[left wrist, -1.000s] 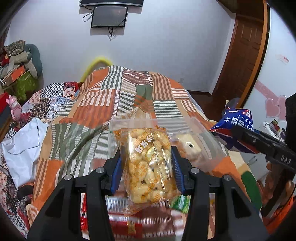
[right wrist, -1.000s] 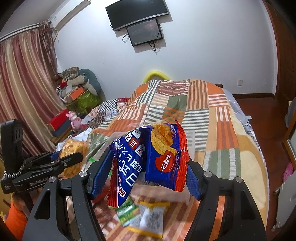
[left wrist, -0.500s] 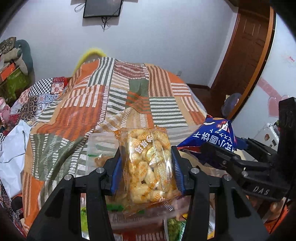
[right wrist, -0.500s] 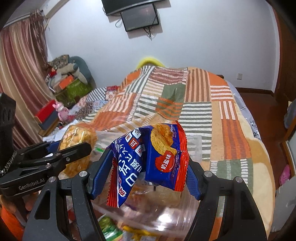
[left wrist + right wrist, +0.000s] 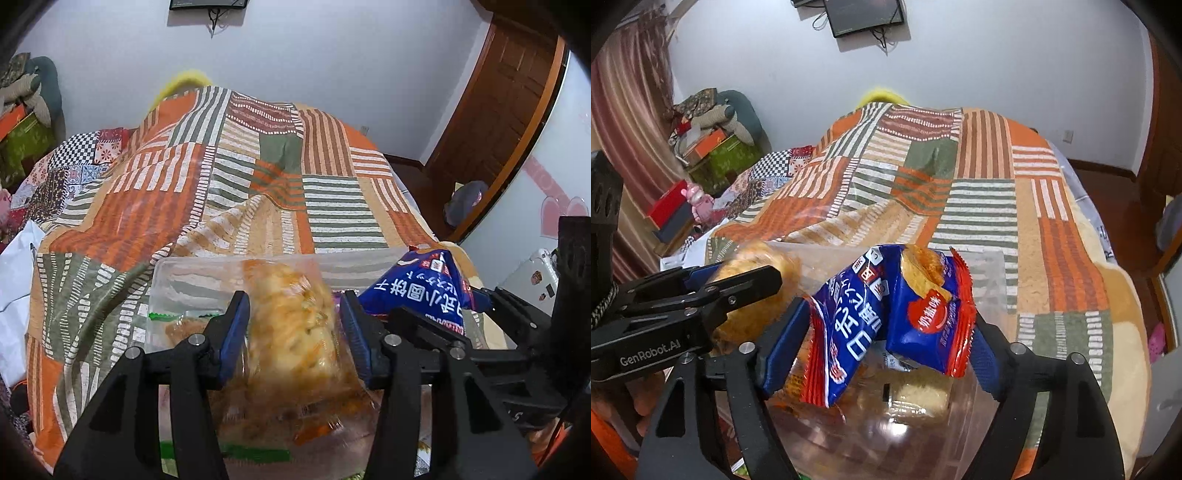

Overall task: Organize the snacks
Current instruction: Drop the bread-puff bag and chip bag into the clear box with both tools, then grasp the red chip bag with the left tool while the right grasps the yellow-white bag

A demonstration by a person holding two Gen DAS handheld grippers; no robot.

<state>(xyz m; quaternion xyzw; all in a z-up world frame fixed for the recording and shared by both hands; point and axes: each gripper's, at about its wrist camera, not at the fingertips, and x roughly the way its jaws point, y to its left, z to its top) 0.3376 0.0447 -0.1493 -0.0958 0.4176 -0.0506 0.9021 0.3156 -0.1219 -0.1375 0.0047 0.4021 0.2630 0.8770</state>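
The left gripper [image 5: 293, 334] points forward and slightly down, its blue-padded fingers spread just wider than the blurred clear packet of yellow puffed snacks [image 5: 291, 325] between them, over the clear plastic rectangular container [image 5: 192, 273]. Just beside it, the right gripper [image 5: 882, 332] pinches a crumpled blue-and-red foil snack packet [image 5: 886, 317] above the same container. Beyond lies the orange, green and white striped patchwork bedspread [image 5: 280, 177].
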